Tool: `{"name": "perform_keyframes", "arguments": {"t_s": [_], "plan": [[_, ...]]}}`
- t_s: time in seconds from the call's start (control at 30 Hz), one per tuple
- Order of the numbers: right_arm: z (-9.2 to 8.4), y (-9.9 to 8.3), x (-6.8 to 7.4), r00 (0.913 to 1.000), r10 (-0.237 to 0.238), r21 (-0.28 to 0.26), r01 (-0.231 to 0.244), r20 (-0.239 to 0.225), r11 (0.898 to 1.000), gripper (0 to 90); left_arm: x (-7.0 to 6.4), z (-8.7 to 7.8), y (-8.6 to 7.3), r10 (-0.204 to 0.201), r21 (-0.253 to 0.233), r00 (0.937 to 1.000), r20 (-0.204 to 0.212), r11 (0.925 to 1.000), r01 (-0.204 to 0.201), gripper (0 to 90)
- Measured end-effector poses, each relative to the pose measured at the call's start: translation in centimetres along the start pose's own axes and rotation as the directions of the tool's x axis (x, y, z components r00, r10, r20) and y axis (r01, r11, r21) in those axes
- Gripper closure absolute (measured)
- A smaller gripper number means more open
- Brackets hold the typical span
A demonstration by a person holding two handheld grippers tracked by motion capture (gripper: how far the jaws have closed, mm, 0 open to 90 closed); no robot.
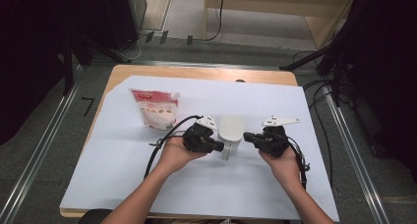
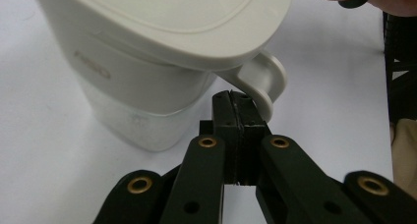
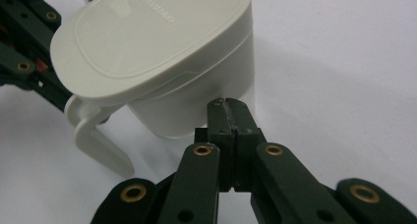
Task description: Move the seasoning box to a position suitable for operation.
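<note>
One cream-white plastic jug (image 1: 230, 130) with a flat oval lid and a looped handle (image 2: 263, 81) stands upright near the middle of the white sheet (image 1: 123, 180) that covers the table. It sits between two grippers. The left gripper (image 2: 240, 98) has its jaws pressed together on nothing, tips just at the handle. The right gripper (image 3: 230, 106) is likewise closed and empty, tips at the jug's wall. One red-topped pouch (image 1: 157, 108) lies toward the sheet's far left corner.
</note>
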State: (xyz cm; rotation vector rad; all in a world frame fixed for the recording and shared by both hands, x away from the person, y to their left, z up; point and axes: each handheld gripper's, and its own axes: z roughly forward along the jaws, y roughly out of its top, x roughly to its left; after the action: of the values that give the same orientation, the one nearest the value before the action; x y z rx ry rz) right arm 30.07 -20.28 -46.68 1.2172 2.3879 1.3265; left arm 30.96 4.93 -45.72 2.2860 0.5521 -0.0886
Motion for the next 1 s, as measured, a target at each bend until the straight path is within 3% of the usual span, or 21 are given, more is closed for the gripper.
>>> {"name": "perform_keyframes", "arguments": {"t_s": [0.63,0.9,1.0], "plan": [[2.0,1.1,0.2,1.0,0.007,-0.012,-0.007,-0.006,1.0,90.0,-1.3,1.1,0.4,-0.031,-0.029,0.9987,-0.041,0.9991,0.03,90.0],[2.4,1.3,0.2,0.9998,0.003,-0.015,-0.003,-0.019,1.0,90.0,-1.1,1.2,0.4,-0.047,-0.034,0.9987,-0.023,0.9984,0.046,90.0],[2.0,1.3,0.2,1.0,-0.002,-0.028,0.002,-0.004,1.0,90.0,-1.1,0.8,0.4,-0.043,-0.023,0.999,-0.011,0.9988,0.043,87.9]]}}
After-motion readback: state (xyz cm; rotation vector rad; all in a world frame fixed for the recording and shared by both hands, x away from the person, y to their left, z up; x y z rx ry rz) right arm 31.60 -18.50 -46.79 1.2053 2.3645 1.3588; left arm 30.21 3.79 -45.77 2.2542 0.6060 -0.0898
